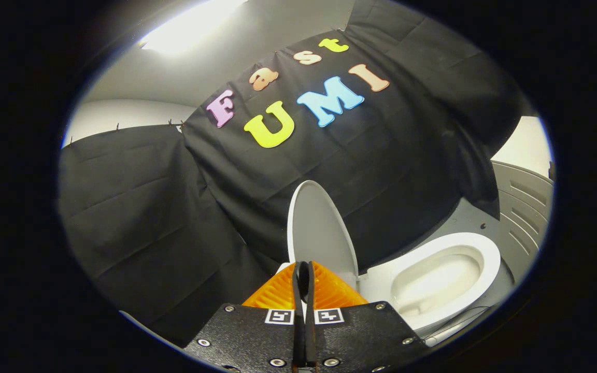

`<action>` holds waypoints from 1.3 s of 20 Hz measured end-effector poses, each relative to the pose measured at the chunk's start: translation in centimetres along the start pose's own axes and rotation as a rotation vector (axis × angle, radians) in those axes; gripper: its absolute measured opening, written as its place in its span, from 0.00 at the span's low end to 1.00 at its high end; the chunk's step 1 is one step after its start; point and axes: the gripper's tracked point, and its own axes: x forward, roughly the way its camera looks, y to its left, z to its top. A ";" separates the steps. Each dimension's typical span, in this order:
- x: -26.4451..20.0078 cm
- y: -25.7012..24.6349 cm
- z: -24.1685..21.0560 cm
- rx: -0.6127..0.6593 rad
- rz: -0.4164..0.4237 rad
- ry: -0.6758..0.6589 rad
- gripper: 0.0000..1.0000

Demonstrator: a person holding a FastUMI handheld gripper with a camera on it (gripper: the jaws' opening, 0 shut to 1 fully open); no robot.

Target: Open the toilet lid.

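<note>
**Lid is up — the job looks all but finished**

You have the toilet lid [319,233] standing raised, close to upright, just ahead of your fingers. It rises from the back of the toilet bowl [446,277], hinge end down, and its pale inner face is turned toward the bowl side. The bowl itself sits off to one side of the fingers and beyond them, its rim uncovered and its basin fully visible. Going by that, the opening itself is done: nothing covers the bowl any more.

Your gripper [303,272] has its fingers pressed together, with only a thin dark slit between them at the tips. They pinch nothing. The tips overlap the lower part of the lid in this view, but you cannot tell from here whether they touch it or sit just short of it.

What is left seems small. Judge whether the lid rests past its balance point or only stands because something props it; the picture does not settle that. If it leans back securely against the black cloth wall [138,223] behind it, you can draw away. If it wobbles, a light nudge rearward with the closed tips should seat it.
</note>
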 end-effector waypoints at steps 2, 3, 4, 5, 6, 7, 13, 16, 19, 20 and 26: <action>0.6 1.0 -0.3 -0.016 0.016 0.005 0.00; 0.6 1.5 -0.5 -0.023 0.018 0.004 0.00; 0.8 1.9 -0.7 -0.026 0.019 0.002 0.00; 0.8 2.3 -1.0 -0.032 0.022 0.004 0.00; 1.0 2.8 -1.3 -0.039 0.025 0.007 0.00; 1.3 3.4 -1.5 -0.052 0.029 0.011 0.00; 2.1 5.9 -3.3 -0.084 0.047 0.009 0.00; 2.8 7.1 -4.0 -0.095 0.059 0.006 0.00; 3.3 8.4 -5.2 -0.119 0.077 0.013 0.00; 3.5 8.7 -5.5 -0.124 0.083 0.013 0.00; 4.6 10.4 -7.3 -0.145 0.104 0.021 0.00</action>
